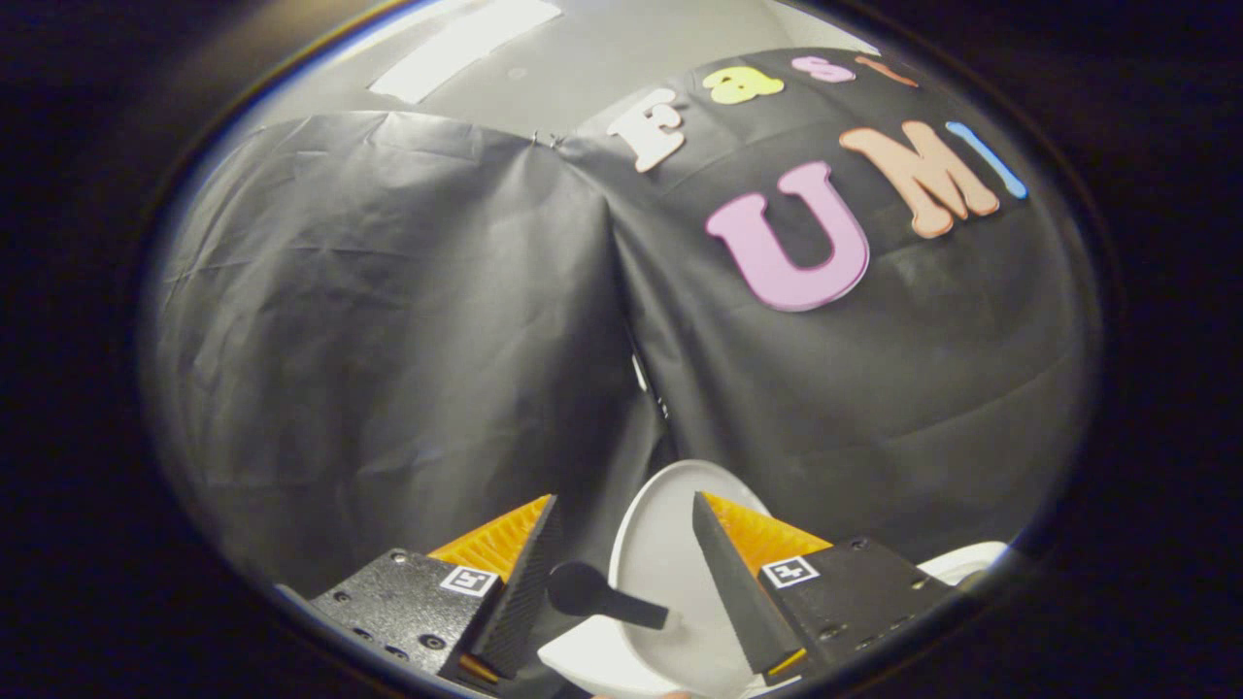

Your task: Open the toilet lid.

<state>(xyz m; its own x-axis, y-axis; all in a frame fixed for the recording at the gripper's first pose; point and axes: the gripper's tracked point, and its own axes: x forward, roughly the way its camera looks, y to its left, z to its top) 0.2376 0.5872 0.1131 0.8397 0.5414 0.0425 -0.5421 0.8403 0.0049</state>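
Observation:
A white toilet lid (670, 558) stands raised just beyond my fingers, its oval face turned toward me against the black cloth wall. A black handle (602, 597) with a rounded end sticks out from the lid's left side. It lies low between my fingers, with its round end close to the left finger (524, 582). My gripper (624, 500) is open, and neither finger presses on the handle or the lid. The right finger (728, 573) overlaps the lid's right part. Below the lid shows a white piece of the toilet seat (592, 665).
Black cloth walls (388, 320) meet in a corner straight ahead, close behind the lid. Another white part of the toilet (961, 561) shows past the right finger's mount. A pale ceiling (583, 58) lies above the cloth.

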